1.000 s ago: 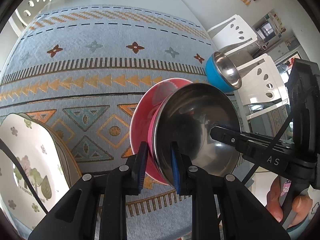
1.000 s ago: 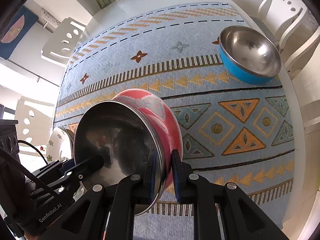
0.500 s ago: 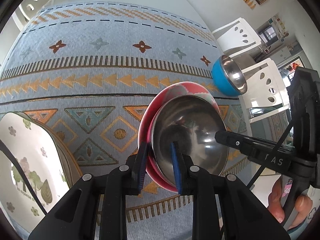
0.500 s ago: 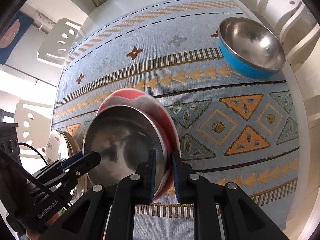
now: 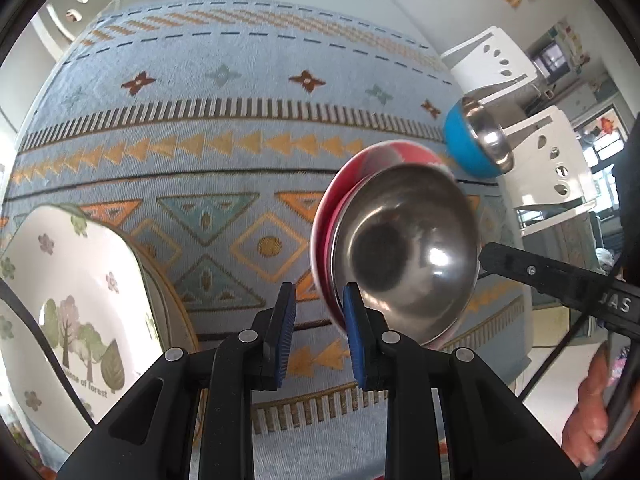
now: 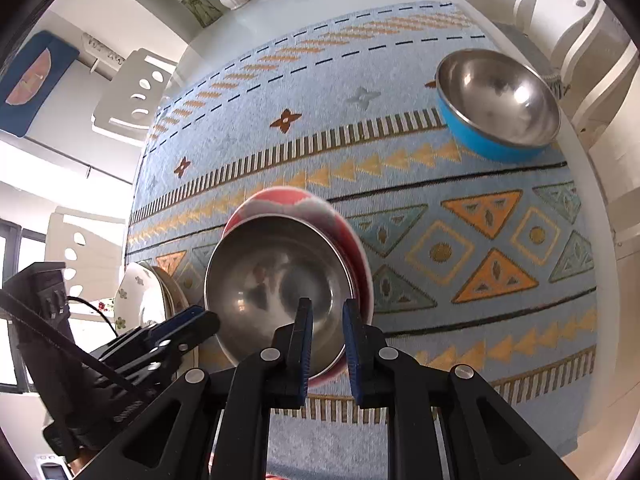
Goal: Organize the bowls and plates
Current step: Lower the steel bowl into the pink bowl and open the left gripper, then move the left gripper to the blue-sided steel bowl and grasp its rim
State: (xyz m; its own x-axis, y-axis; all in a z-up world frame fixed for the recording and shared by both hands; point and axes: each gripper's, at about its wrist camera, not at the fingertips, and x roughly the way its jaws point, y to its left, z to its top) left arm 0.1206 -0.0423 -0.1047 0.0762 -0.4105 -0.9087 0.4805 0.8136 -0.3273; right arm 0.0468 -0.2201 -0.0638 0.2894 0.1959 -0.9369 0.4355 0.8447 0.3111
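At my fingertips, the right gripper [image 6: 326, 320] is clamped on the near rim of the pink bowl [image 6: 276, 280], which sits in a red dish [image 6: 280, 200], both tilted over the cloth [image 6: 280, 80]. My left gripper [image 5: 319, 320] straddles the rim's other side but is slack, with cloth showing beside one pad. I judge I am setting this pair down. Next I must lay it flat, then let go cleanly. The flowered plates [image 5: 72, 280] sit to the left, and far right the blue bowl [image 6: 472, 136] awaits stacking

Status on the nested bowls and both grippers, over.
Right gripper shut on both nested rims. Left gripper open, rim between pads. Steel bowl inside red bowl, tilted. Blue bowl, flowered plates stand clear.
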